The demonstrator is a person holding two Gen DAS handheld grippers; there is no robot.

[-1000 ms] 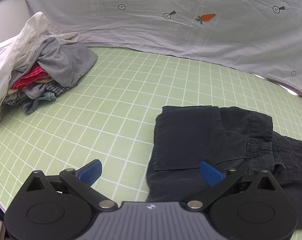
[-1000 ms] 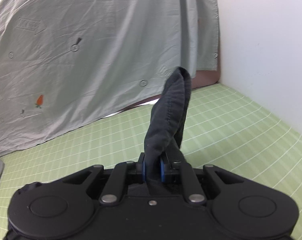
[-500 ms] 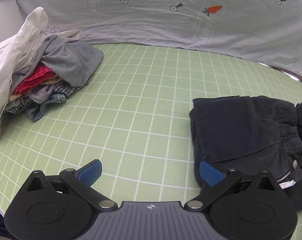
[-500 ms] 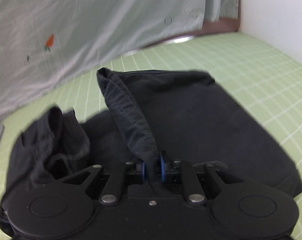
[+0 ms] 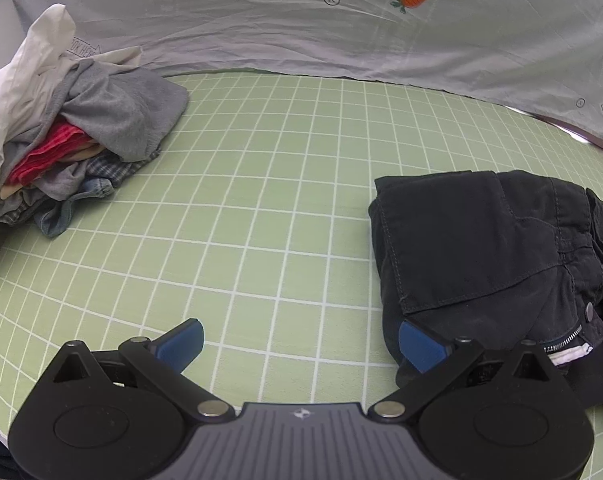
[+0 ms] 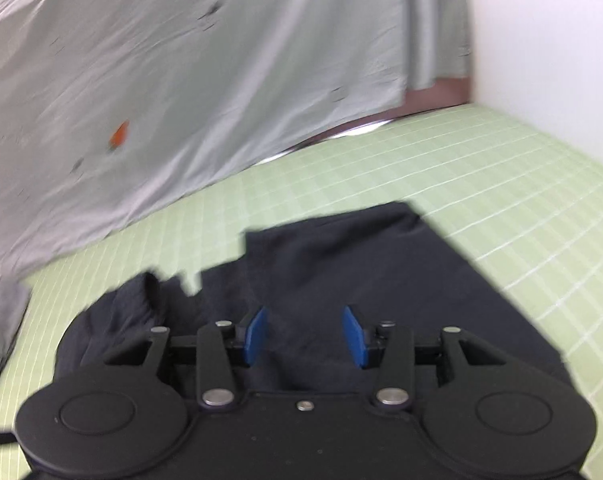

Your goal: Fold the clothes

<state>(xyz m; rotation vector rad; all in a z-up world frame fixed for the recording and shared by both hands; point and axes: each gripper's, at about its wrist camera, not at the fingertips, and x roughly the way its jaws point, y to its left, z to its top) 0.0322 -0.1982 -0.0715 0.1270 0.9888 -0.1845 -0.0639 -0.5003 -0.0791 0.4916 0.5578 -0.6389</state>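
Observation:
Black trousers (image 5: 485,248) lie folded on the green grid mat (image 5: 261,200), at the right of the left wrist view, waistband and zip towards me. My left gripper (image 5: 301,344) is open and empty, its right finger at the trousers' near left edge. In the right wrist view, which is blurred, the trousers (image 6: 361,264) lie flat on the mat and my right gripper (image 6: 305,336) is open just above them, holding nothing.
A heap of unfolded clothes (image 5: 61,140), grey, white, red and checked, sits at the mat's far left. A grey sheet with carrot prints (image 5: 341,20) hangs behind the table. A white wall (image 6: 549,40) stands at the right.
My right gripper has lowered the trouser fold it held onto the garment and opened, letting go. My left gripper has shifted left, so the trousers now sit further right in its view.

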